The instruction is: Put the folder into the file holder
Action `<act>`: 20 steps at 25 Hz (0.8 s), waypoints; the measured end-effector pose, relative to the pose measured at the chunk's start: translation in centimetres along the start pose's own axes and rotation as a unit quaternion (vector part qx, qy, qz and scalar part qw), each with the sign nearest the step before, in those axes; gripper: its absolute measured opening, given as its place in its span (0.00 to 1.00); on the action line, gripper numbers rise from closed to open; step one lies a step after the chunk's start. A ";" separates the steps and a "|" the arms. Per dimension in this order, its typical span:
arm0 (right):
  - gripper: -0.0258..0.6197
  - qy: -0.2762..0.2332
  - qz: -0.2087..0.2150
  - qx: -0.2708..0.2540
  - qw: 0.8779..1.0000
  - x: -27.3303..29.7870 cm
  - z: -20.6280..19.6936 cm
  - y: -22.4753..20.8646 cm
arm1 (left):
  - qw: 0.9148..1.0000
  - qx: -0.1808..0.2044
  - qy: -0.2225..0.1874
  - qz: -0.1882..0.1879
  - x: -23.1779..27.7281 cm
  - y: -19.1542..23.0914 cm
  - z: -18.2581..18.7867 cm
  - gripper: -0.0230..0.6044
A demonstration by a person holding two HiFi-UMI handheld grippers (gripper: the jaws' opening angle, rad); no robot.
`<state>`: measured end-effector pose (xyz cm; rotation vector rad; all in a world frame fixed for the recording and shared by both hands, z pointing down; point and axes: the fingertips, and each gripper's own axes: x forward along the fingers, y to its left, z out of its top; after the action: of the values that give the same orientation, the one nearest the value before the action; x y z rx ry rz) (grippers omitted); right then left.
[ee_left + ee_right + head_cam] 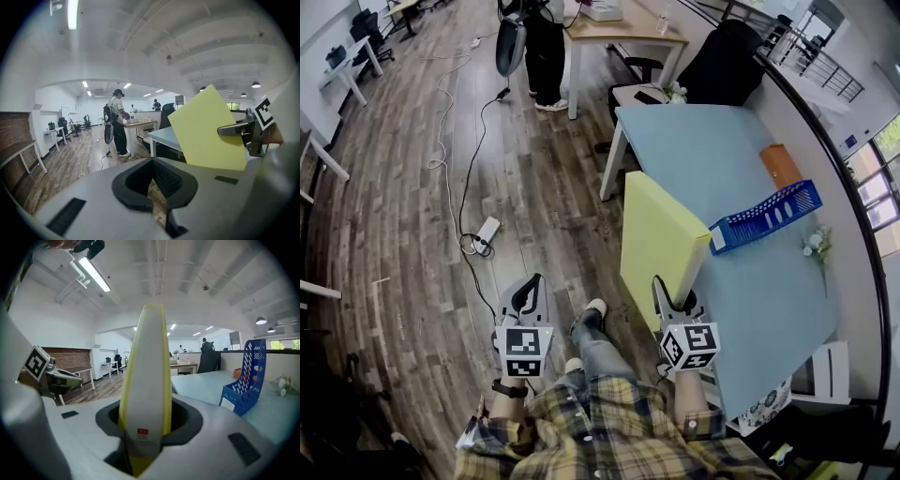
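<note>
My right gripper (675, 298) is shut on the spine end of a yellow folder (661, 239), which stands tilted over the near left edge of the light blue table (703, 150). In the right gripper view the folder (145, 380) rises edge-on between the jaws (145, 427). The blue mesh file holder (766, 217) lies on the table just right of the folder, and it also shows in the right gripper view (246, 376). My left gripper (525, 300) hangs over the floor to the left, shut with nothing in it (154, 183). From there the folder (208, 131) shows flat.
An orange object (780, 165) lies behind the file holder, and a small flowering plant (816, 246) sits at the table's right edge. A person (546, 56) stands by a wooden desk (623, 28). A black chair (727, 61) is at the far end. Cables and a power strip (485, 232) are on the floor.
</note>
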<state>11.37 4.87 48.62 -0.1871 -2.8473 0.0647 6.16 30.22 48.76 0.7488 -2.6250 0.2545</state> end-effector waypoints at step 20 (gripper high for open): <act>0.28 -0.042 -0.021 0.044 0.998 14.2 8.3 -11.1 | 0.998 0.037 -0.033 -0.041 19.7 0.8 13.5 0.02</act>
<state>-5.89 -4.40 45.31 -0.1087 -2.9225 0.1919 -13.97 18.00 44.80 0.9015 -2.6509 0.3101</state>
